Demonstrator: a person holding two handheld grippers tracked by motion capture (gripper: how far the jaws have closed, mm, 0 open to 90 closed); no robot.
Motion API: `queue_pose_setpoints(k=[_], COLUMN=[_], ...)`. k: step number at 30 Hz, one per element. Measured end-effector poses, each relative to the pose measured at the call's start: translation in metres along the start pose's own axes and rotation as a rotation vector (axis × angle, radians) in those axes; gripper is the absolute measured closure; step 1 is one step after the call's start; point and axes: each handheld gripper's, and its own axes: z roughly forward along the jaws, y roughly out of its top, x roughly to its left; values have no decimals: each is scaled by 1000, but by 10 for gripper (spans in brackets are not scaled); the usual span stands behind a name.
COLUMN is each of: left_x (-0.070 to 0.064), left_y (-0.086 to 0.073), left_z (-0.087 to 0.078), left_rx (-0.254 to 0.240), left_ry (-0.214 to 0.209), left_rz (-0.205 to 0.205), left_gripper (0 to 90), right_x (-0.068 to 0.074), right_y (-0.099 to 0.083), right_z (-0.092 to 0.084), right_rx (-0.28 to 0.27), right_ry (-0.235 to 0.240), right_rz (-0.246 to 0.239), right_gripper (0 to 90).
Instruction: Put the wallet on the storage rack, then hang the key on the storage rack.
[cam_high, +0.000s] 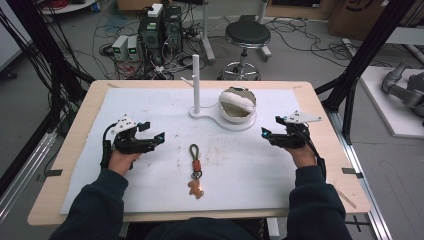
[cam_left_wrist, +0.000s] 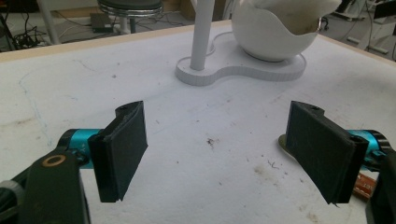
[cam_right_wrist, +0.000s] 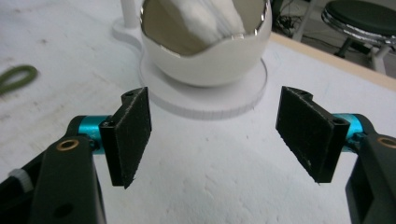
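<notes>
Left gripper (cam_high: 154, 134) spread wide, pads bare over the white mat (cam_high: 150, 105). Right gripper (cam_high: 266, 135) gaping too, nothing pinched, facing the egg-shaped bowl (cam_right_wrist: 205, 51). Keychain (cam_high: 195, 170) flat on the mat between both, untouched.

We note the left gripper (cam_left_wrist: 217, 156) with jaws wide apart over the bare white mat (cam_left_wrist: 196, 116), nothing between them. Beyond stands the white stand (cam_left_wrist: 233, 72) with its post (cam_left_wrist: 203, 32) and egg-shaped bowl (cam_left_wrist: 271, 37).
</notes>
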Motion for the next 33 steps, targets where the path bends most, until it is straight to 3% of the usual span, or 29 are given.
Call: queue_pose_setpoints(k=[1,7,13,19,24,30,33], left_x=[0,-1,0,-4,-9,-23,-26], left_y=[0,1,0,0,-1,-3,-3], left_z=[0,0,2,5,8,16,23], left_rx=[3,-4,21,39,76,138,150], left_ry=[-1,-1,-35,-52,-62,-63,-59], left_rz=[-2,-22,-84,-67,-44,-34,-37], left_gripper=[209,206,206,206,207,411,434], right_x=[-1,-1,-1,-1,1,4,4], right_y=[-3,-5,-9,-11,-13,-12,-13], right_z=[1,-3,-5,-3,0,2,3], right_rx=[32,26,22,24,53,51,55], right_ry=[-12,-31,-60,-60,-62,-49,-46], right_rz=[11,31,43,66,57,45,42], right_gripper=[246,220,220,220,235,242,242])
